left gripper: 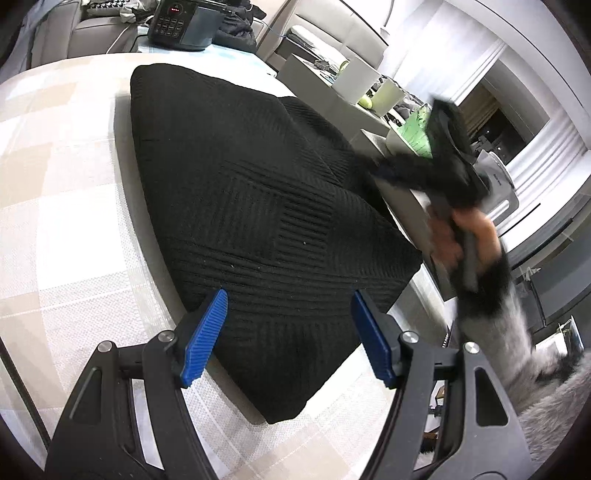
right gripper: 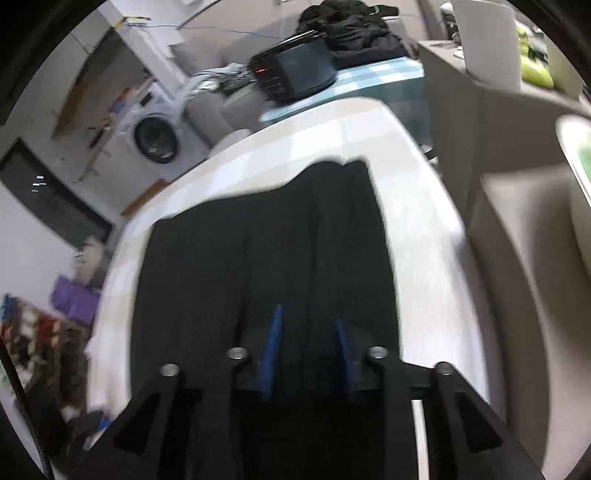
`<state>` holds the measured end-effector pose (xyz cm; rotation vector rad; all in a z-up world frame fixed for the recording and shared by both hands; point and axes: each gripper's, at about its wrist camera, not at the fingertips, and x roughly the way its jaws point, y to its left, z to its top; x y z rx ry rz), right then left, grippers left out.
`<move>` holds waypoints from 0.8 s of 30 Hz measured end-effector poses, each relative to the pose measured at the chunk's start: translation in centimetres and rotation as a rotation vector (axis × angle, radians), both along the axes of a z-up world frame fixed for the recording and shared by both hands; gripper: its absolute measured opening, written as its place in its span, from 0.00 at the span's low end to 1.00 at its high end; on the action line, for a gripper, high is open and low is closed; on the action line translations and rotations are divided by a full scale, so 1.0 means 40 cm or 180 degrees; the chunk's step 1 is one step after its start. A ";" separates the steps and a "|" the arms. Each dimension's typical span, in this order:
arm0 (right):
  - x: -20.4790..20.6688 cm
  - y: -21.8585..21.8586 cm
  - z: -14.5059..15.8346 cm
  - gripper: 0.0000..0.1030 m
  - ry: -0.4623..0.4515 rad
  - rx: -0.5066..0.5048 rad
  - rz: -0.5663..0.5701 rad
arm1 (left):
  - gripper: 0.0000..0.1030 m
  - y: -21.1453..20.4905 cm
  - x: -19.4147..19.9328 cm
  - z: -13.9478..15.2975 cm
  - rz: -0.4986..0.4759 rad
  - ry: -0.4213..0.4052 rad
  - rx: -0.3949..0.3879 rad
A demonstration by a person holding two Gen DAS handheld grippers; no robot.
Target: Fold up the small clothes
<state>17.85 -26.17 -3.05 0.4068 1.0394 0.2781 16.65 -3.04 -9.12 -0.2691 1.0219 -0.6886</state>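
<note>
A black ribbed knit garment lies folded flat on a table under a pale checked cloth. My left gripper hangs over the garment's near corner, its blue pads wide apart and empty; it is open. At the table's right edge a hand in a furry grey sleeve holds the other tool, blurred. The right wrist view is smeared by motion. There my right gripper stands above the same garment, its blue pads apart, with dark cloth showing beyond the gap and no pinch visible.
A black appliance with a red display stands beyond the table's far end, with dark clothes piled behind it. White boxes and green items crowd a counter to the right. A washing machine stands far left.
</note>
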 end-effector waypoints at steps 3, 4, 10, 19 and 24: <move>-0.103 -0.002 -0.018 0.34 0.0049 0.0063 0.0044 | 0.64 -0.009 0.009 -0.002 0.0008 0.0019 0.0008; -0.125 -0.006 -0.022 0.34 0.0043 0.0109 0.0031 | 0.64 -0.011 0.008 -0.001 0.0009 0.0016 0.0026; -0.176 -0.011 -0.047 0.34 -0.0033 0.0141 0.0032 | 0.64 -0.016 0.015 0.012 0.0165 -0.0019 0.0110; -0.167 -0.003 -0.047 0.26 -0.0175 -0.0222 0.0067 | 0.64 -0.030 0.022 0.011 0.0458 -0.0133 0.0499; -0.196 -0.003 -0.037 0.26 -0.0168 -0.0208 0.0135 | 0.64 -0.038 0.022 0.016 0.0481 -0.0150 0.0569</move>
